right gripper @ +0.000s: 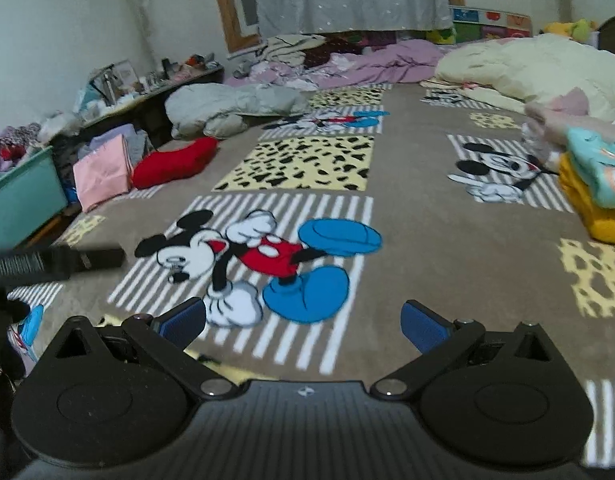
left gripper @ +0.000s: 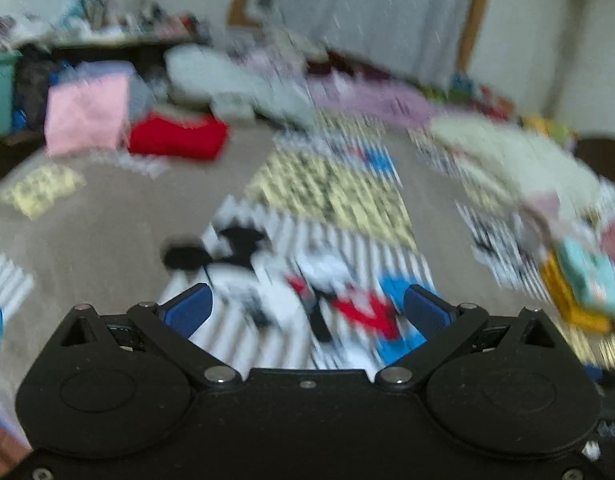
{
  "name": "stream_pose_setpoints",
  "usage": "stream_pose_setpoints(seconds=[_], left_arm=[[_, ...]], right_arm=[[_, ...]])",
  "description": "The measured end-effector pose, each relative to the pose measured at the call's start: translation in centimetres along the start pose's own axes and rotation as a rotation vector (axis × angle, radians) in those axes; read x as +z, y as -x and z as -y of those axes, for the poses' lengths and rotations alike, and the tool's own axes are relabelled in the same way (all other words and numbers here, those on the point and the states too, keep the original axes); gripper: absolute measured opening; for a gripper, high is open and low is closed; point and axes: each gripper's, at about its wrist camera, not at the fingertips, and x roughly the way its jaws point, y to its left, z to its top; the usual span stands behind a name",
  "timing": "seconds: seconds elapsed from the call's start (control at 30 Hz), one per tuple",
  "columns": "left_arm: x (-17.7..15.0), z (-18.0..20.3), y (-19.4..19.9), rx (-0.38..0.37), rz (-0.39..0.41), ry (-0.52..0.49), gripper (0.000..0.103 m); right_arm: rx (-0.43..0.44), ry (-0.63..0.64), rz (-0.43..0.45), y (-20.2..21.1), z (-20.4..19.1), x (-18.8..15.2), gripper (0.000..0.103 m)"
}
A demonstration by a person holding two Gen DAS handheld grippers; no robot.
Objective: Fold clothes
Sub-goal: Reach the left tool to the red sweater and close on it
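Observation:
My left gripper (left gripper: pixel 307 310) is open above the cartoon-print bedspread (left gripper: pixel 107 216), with nothing between its blue pads; that view is motion-blurred. My right gripper (right gripper: pixel 303 320) is also open and empty over the same bedspread (right gripper: pixel 447 248). A stack of folded clothes, teal on yellow (right gripper: pixel 595 196), sits at the right edge, and it appears blurred as the folded stack (left gripper: pixel 583 284) in the left wrist view. A red garment (right gripper: pixel 173 162) lies at the far left of the bed, with a pink folded cloth (right gripper: pixel 101 172) beside it. The same red garment (left gripper: pixel 177 138) and pink cloth (left gripper: pixel 87 114) show in the left wrist view.
A grey bundle (right gripper: pixel 227 108), purple bedding (right gripper: pixel 387 62) and a cream duvet (right gripper: pixel 539 68) lie across the far side. A teal bin (right gripper: pixel 21 200) and a cluttered shelf (right gripper: pixel 147 84) stand left of the bed. The other gripper's dark body (right gripper: pixel 55 262) reaches in from the left.

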Motion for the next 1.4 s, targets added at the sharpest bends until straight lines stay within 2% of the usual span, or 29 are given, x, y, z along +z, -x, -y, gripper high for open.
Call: stream_pose_setpoints(seconds=[0.03, 0.17, 0.23, 0.33, 0.4, 0.5, 0.6, 0.7, 0.83, 1.0, 1.17, 1.2, 1.23, 1.27, 1.3, 1.33, 1.37, 1.4], left_arm=[[0.7, -0.7, -0.6, 0.012, 0.027, 0.014, 0.103], [4.1, -3.6, -4.6, 0.049, -0.021, 0.058, 0.103], [5.8, -5.3, -6.9, 0.038, -0.005, 0.106, 0.103], [8.3, -7.2, -10.2, 0.075, 0.024, 0.126, 0.101], [9.7, -8.1, -12.5, 0.087, 0.035, 0.131, 0.100], [11.9, -9.5, -16.0, 0.090, 0.054, 0.159, 0.089], [13.5, -10.5, -19.5, 0.131, 0.077, 0.162, 0.086], [14.9, -11.9, -23.3, 0.182, 0.095, 0.180, 0.084], [15.5, -13.5, -28.1, 0.254, 0.099, 0.208, 0.068], [16.0, -15.3, -33.2, 0.328, 0.115, 0.260, 0.066], [17.6, -16.2, -36.4, 0.389, 0.118, 0.233, 0.066], [17.7, -16.5, -37.2, 0.397, 0.089, 0.229, 0.065], [17.7, -16.8, -38.1, 0.406, 0.060, 0.224, 0.056], [17.6, -17.1, -38.9, 0.411, 0.033, 0.219, 0.052], [17.3, -17.3, -39.2, 0.395, 0.024, 0.210, 0.044], [17.1, -17.1, -39.2, 0.389, 0.027, 0.185, 0.031], [16.9, -16.9, -39.0, 0.380, 0.024, 0.163, 0.025], [16.8, -16.8, -38.6, 0.372, 0.019, 0.146, 0.012]], right_arm=[[0.011, 0.007, 0.011, -0.7, 0.3, 0.3, 0.103], [0.060, -0.002, 0.080, -3.8, 1.8, 1.2, 0.103], [0.076, -0.021, 0.112, -5.6, 2.7, 1.6, 0.103], [0.095, -0.042, 0.157, -8.8, 4.4, 2.3, 0.103], [0.075, -0.038, 0.162, -10.9, 5.5, 2.6, 0.103], [0.084, -0.082, 0.120, -14.1, 7.4, 2.4, 0.103], [0.139, -0.226, 0.101, -16.3, 9.9, 1.6, 0.103], [0.134, -0.244, 0.098, -17.5, 10.6, 0.7, 0.103], [0.167, -0.216, 0.105, -18.0, 10.3, -0.1, 0.103], [0.200, -0.214, 0.119, -18.0, 10.3, -0.4, 0.103], [0.209, -0.214, 0.125, -18.0, 10.3, -0.4, 0.103], [0.207, -0.212, 0.125, -18.0, 10.2, -0.4, 0.103], [0.206, -0.210, 0.125, -18.0, 10.2, -0.4, 0.103], [0.205, -0.210, 0.126, -18.0, 10.2, -0.4, 0.103], [0.205, -0.210, 0.126, -18.0, 10.2, -0.4, 0.103], [0.205, -0.210, 0.126, -18.0, 10.2, -0.4, 0.103], [0.206, -0.211, 0.127, -18.0, 10.2, -0.4, 0.103], [0.206, -0.212, 0.127, -18.0, 10.2, -0.4, 0.103]])
